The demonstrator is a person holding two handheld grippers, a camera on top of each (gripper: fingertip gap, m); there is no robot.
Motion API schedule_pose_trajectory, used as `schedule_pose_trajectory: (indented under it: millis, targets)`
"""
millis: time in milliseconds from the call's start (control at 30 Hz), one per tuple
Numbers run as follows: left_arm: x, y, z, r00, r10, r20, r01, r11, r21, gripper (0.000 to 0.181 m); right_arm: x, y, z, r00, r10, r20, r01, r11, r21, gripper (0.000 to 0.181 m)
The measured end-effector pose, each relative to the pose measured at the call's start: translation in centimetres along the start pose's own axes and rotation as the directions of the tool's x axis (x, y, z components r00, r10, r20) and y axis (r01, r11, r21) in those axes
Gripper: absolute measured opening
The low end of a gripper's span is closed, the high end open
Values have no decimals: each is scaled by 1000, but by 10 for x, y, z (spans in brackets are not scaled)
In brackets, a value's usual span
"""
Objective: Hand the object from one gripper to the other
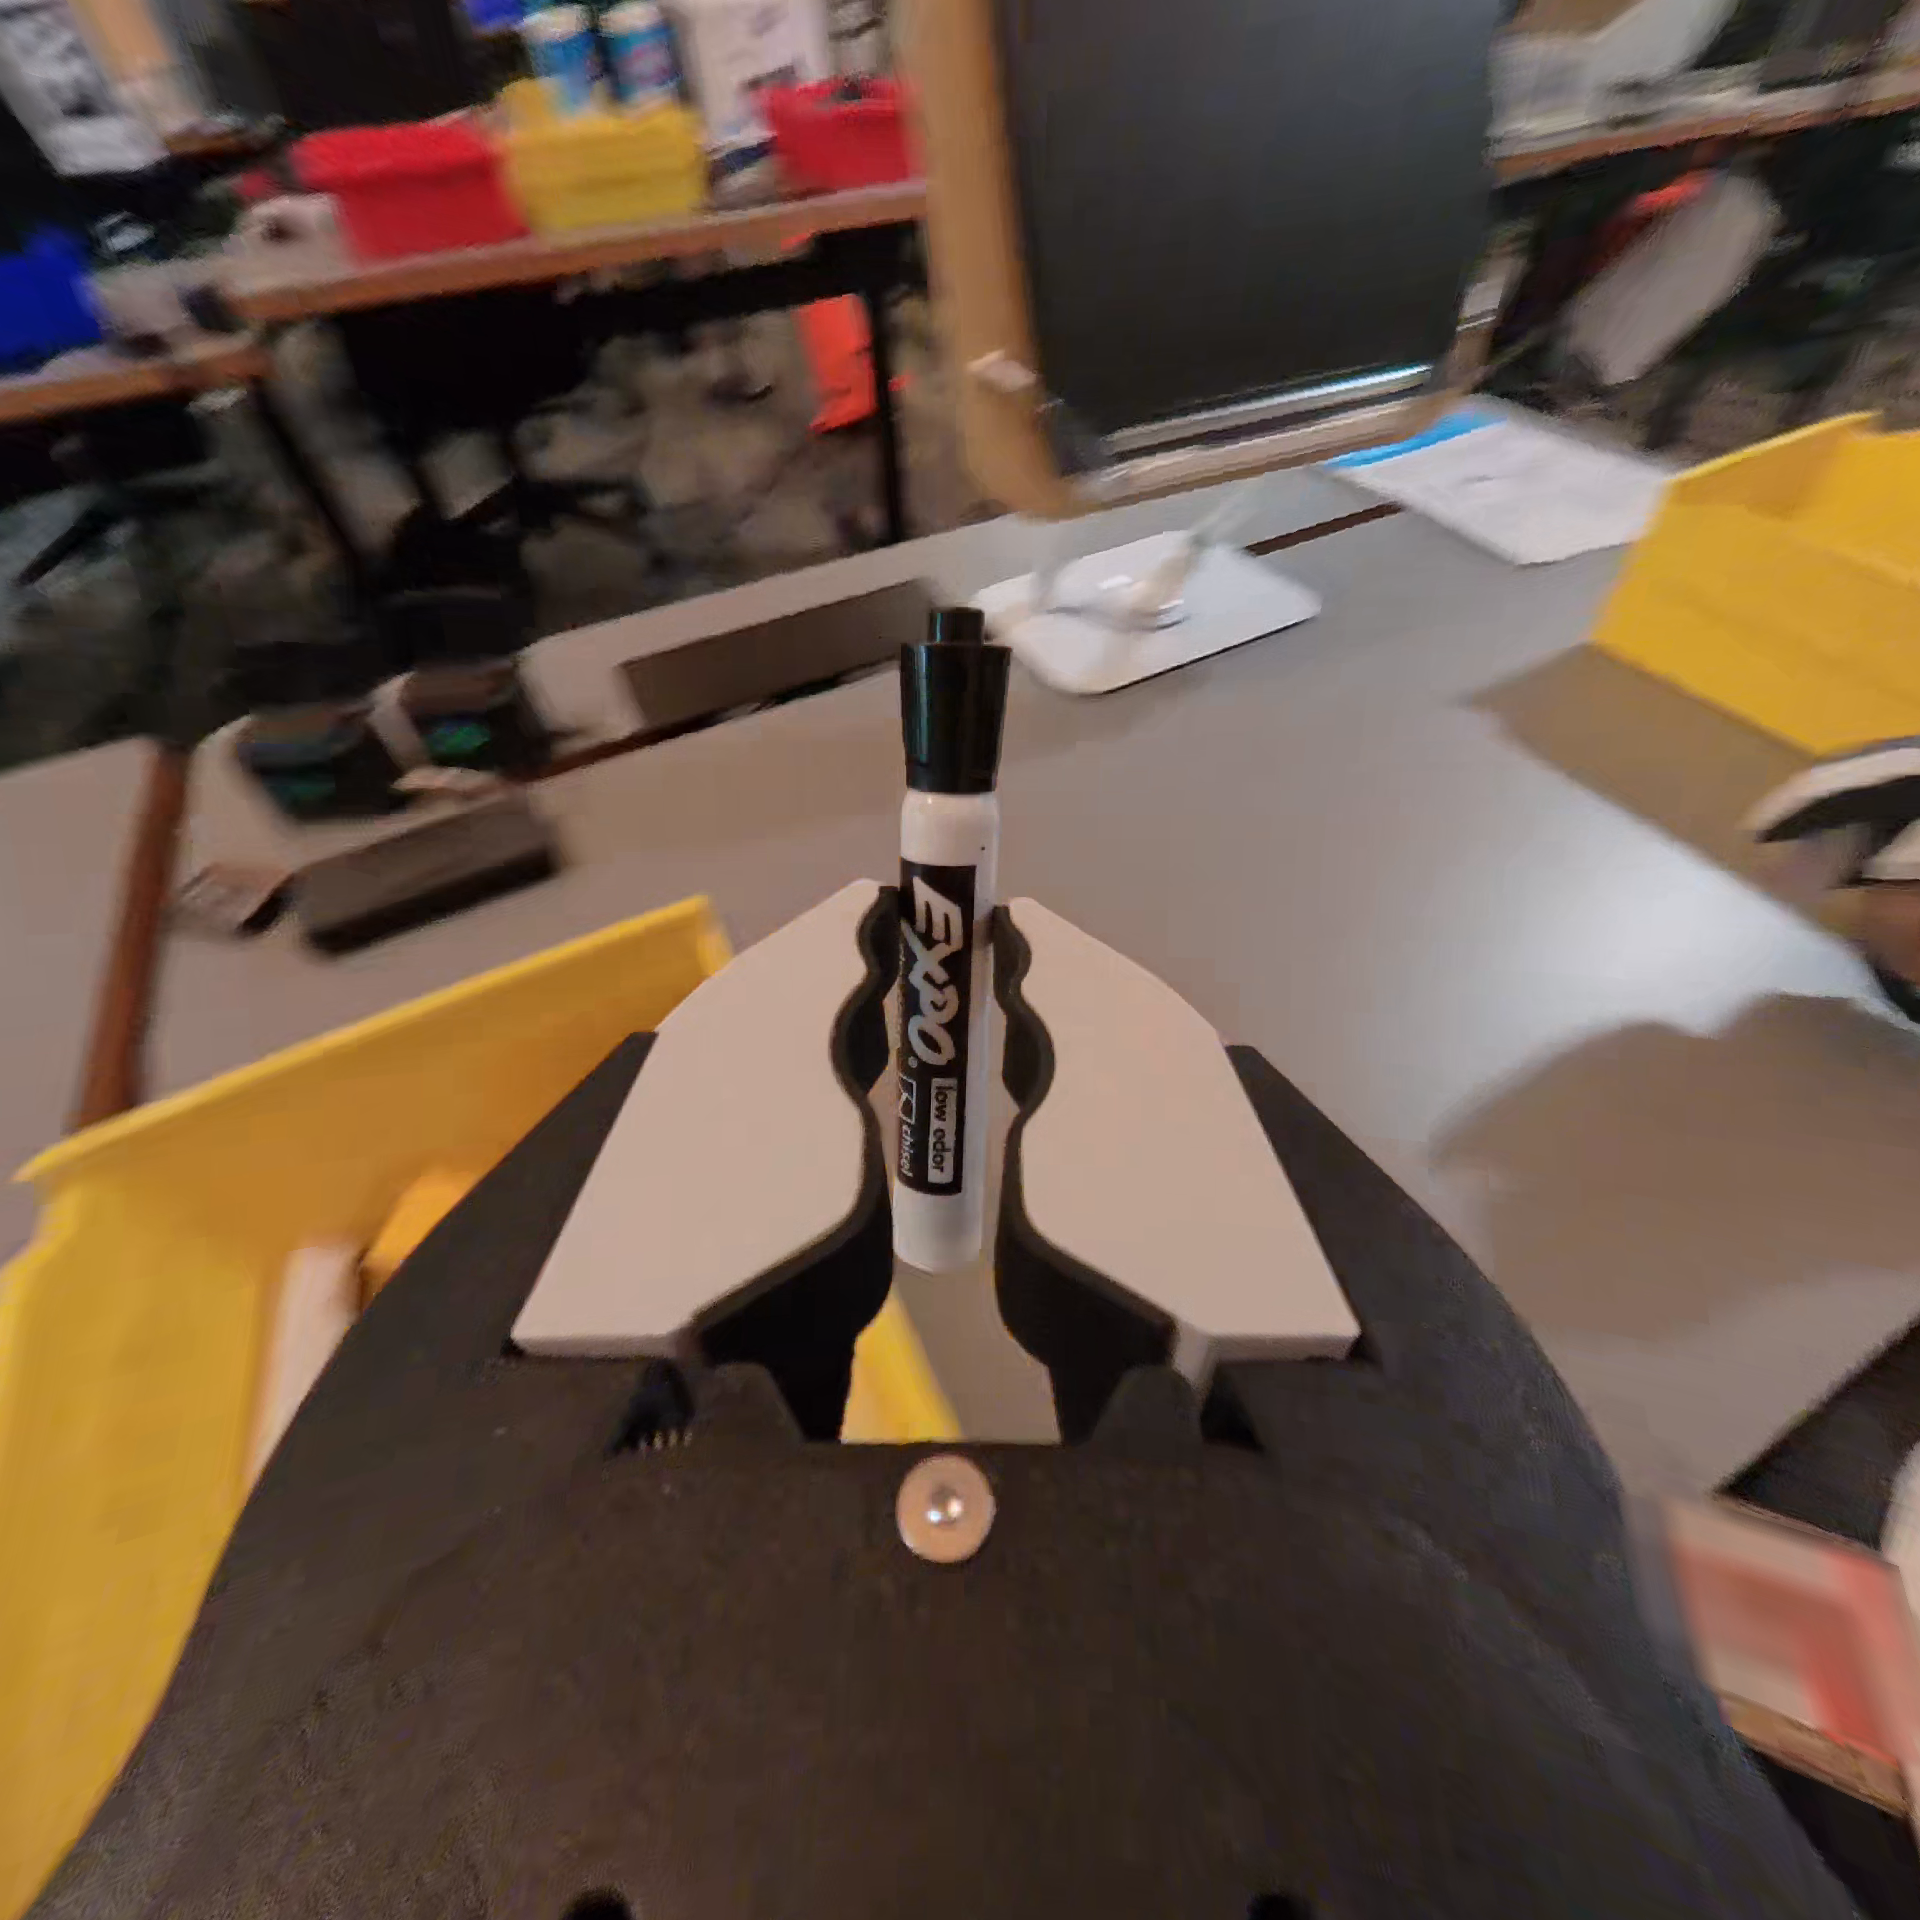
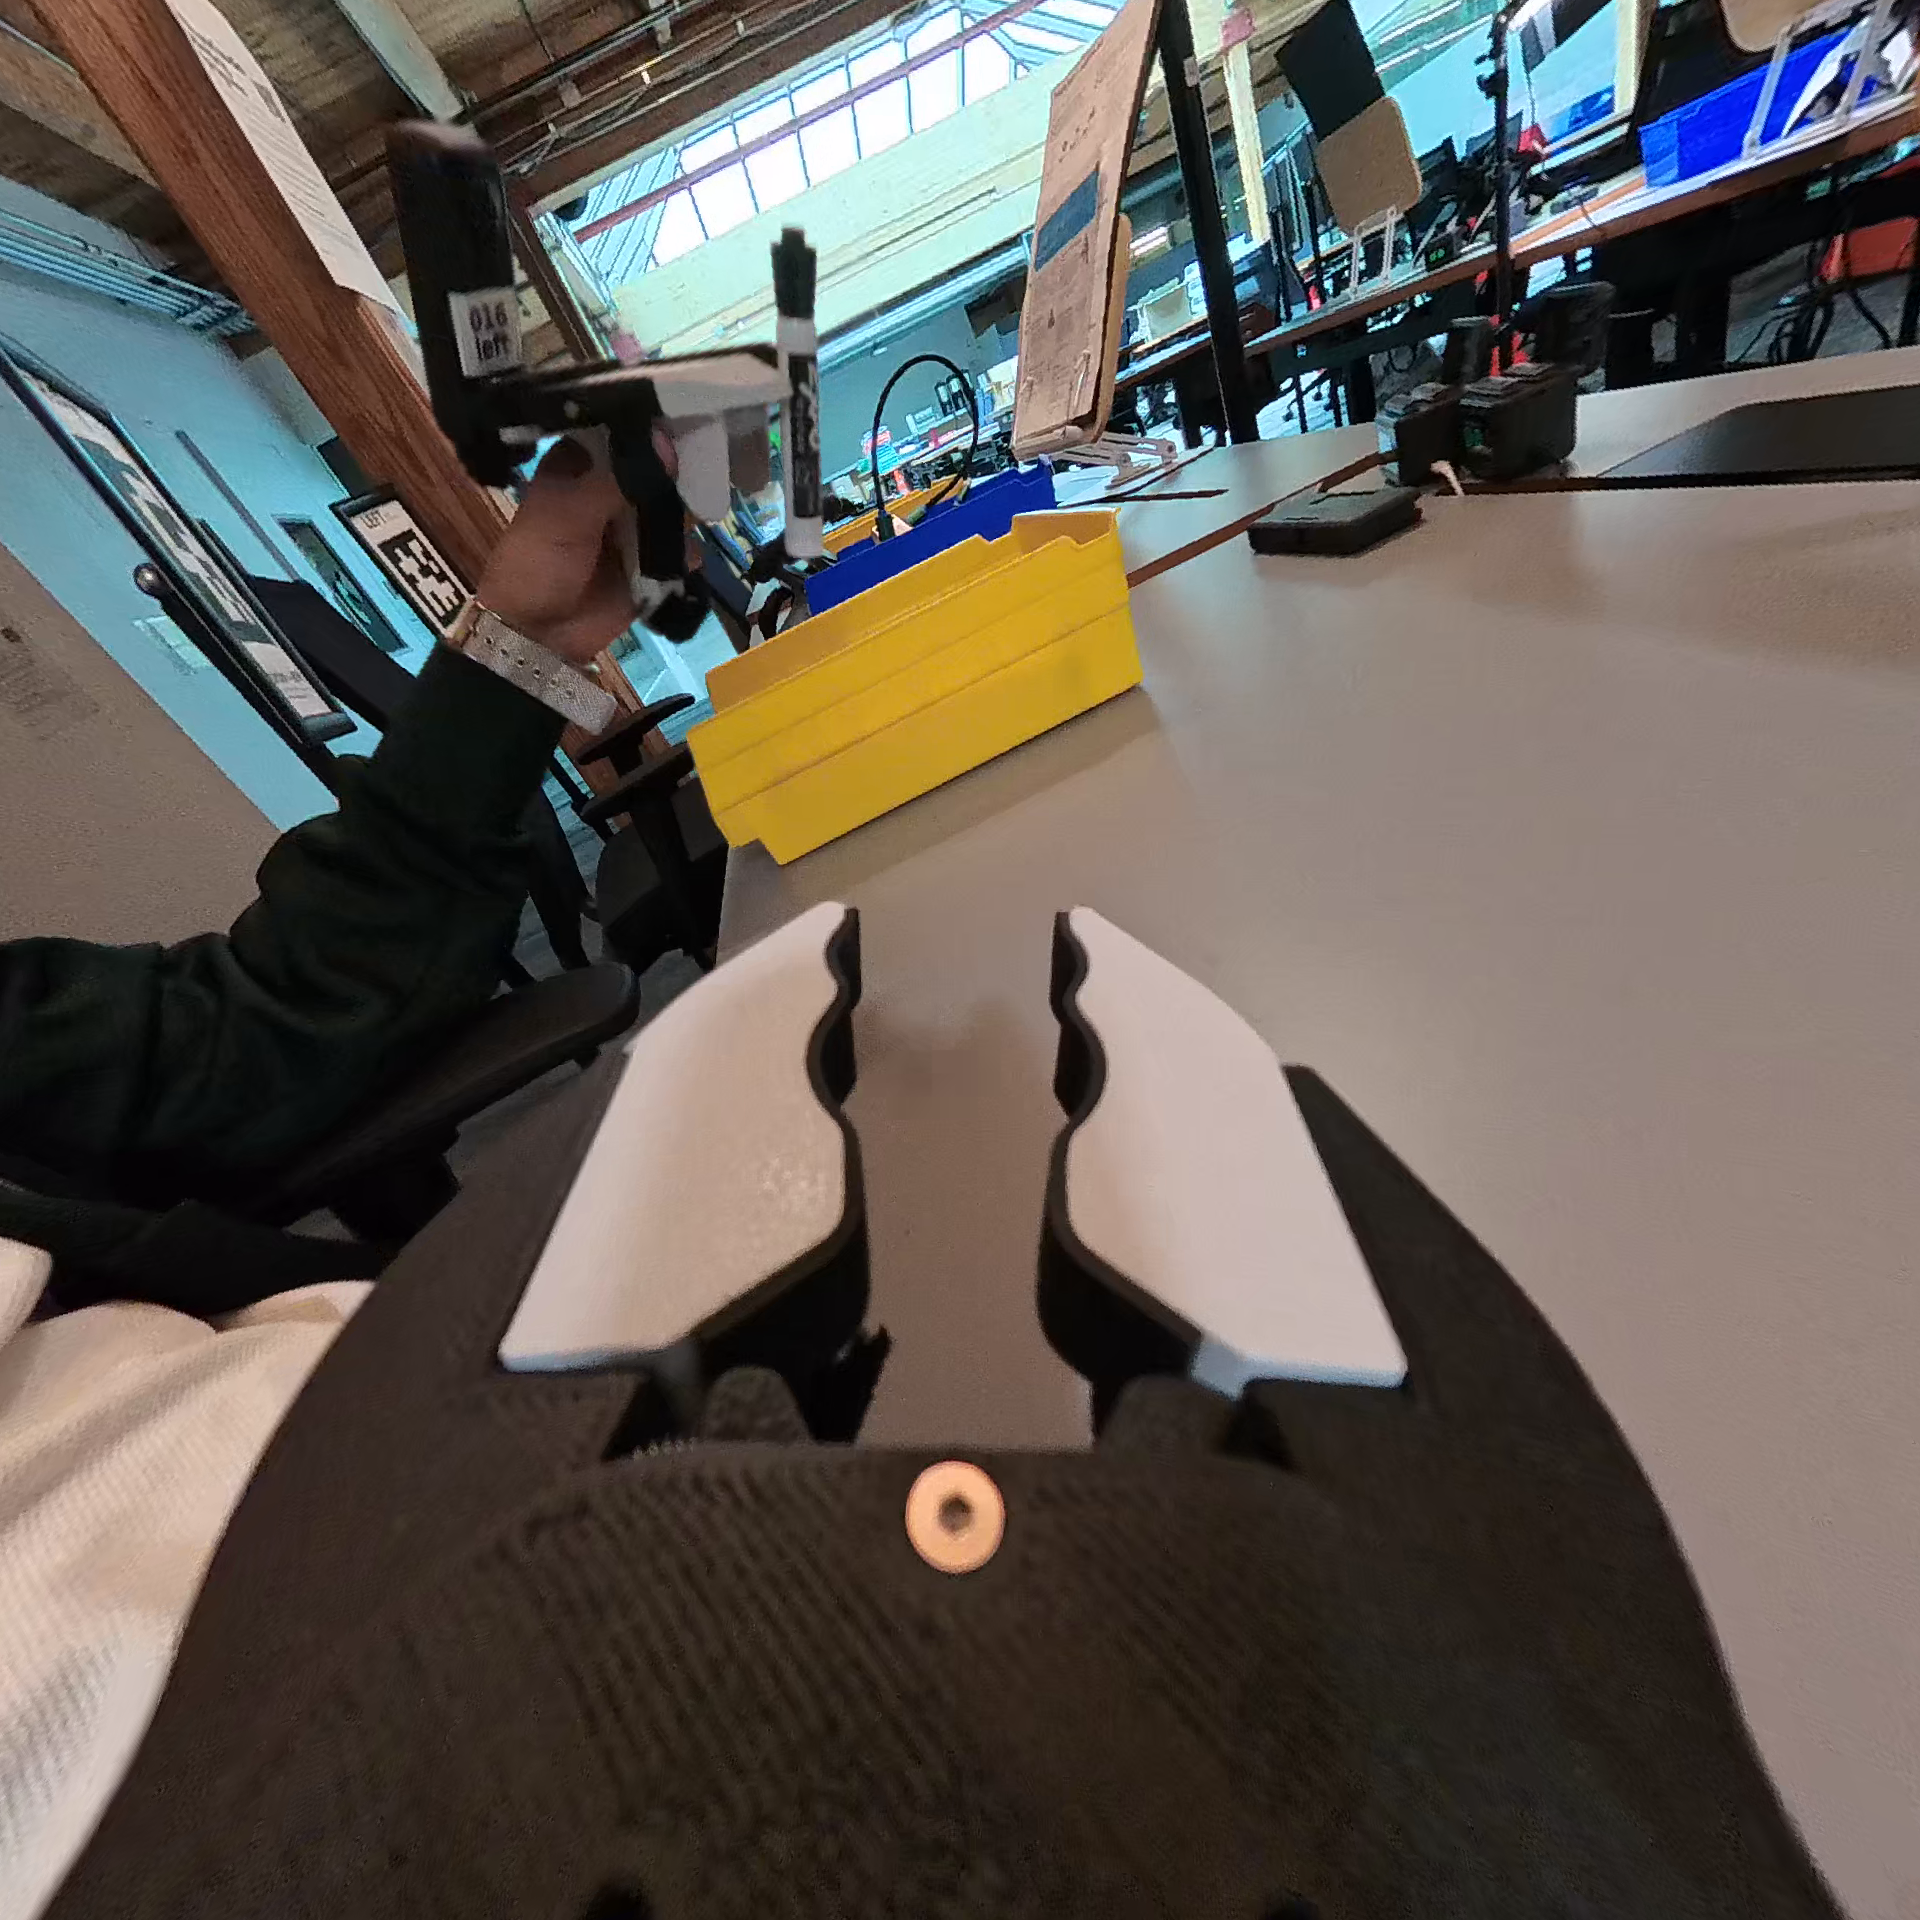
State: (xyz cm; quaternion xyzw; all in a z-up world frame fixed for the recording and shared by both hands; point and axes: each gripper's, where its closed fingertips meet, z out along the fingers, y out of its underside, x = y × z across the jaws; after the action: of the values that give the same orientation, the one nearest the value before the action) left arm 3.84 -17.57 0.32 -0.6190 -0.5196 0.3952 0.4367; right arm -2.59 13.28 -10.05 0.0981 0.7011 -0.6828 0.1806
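**One marker, two tongs: left pair clenched on it, right pair released**

One dry-erase marker (image 1: pixel 948 935) is in play: a smooth white cylinder with a black printed label and a ribbed black cap at its top. The left tongs (image 1: pixel 943 914) grasp it by the barrel, their two wavy black rubber pads pressed against it from either side. The marker stands upright, cap above the fingertips and the blunt white end below them.

In the right wrist view the same marker (image 2: pixel 798 395) shows farther off, held in the air above the desk (image 2: pixel 1455 831) by the left tongs (image 2: pixel 774 400), which a person's hand (image 2: pixel 566 561) in a dark sleeve (image 2: pixel 395 831) grips by a black handle.

The right tongs (image 2: pixel 956 925) are released, with a plain gap between the two fingers and nothing in it. They hover low over the desk, well apart from the marker. Each finger is a flat white plate with a scalloped black inner edge, set in a coarse-textured black body with one round metal fastener.

The desk is a smooth, matte grey slab. The left wrist view shows two yellow plastic bins: one bin (image 1: pixel 260 1195) below the left tongs, a second bin (image 1: pixel 1766 582) at the far right. The right wrist view shows one yellow bin (image 2: pixel 914 665) with stepped, ridged walls, and one blue bin (image 2: pixel 935 540) behind it.
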Motion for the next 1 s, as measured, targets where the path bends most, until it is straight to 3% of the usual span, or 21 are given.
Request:
schedule_pose_trajectory:
  millis: [33,100,167,233,333,533,633,900,1000]
  targets:
    - [22,-8,10,997,12,-73,-10,999,33,17,-1,-1,-1,1000,-17,-1,17,1000,1,36]
    - [73,-21,32,965,17,-262,10,995,103,18,-4,-5,-5,997,-72,-3,72,997,18,35]
    - [125,-28,53,888,-14,-459,98,982,159,19,-8,-12,-11,983,-184,-21,184,981,52,28]
    - [175,-29,70,768,-53,-638,218,959,182,18,-11,-21,-20,947,-316,-62,320,944,81,24]
    - [235,-11,93,577,-166,-800,368,927,73,18,-19,-30,-35,905,-416,-87,424,898,121,22]
    - [317,30,118,417,-183,-890,353,935,-26,17,-28,-36,-54,928,-365,-81,373,908,191,29]
    - [342,41,119,393,-134,-910,275,961,-23,17,-30,-31,-56,937,-342,-76,350,919,180,33]
    - [363,52,112,341,-58,-938,175,985,2,17,-38,-24,-47,973,-228,-33,231,956,180,36]
    - [369,60,110,331,-47,-943,139,990,-1,17,-38,-19,-42,963,-265,-40,268,952,145,20]
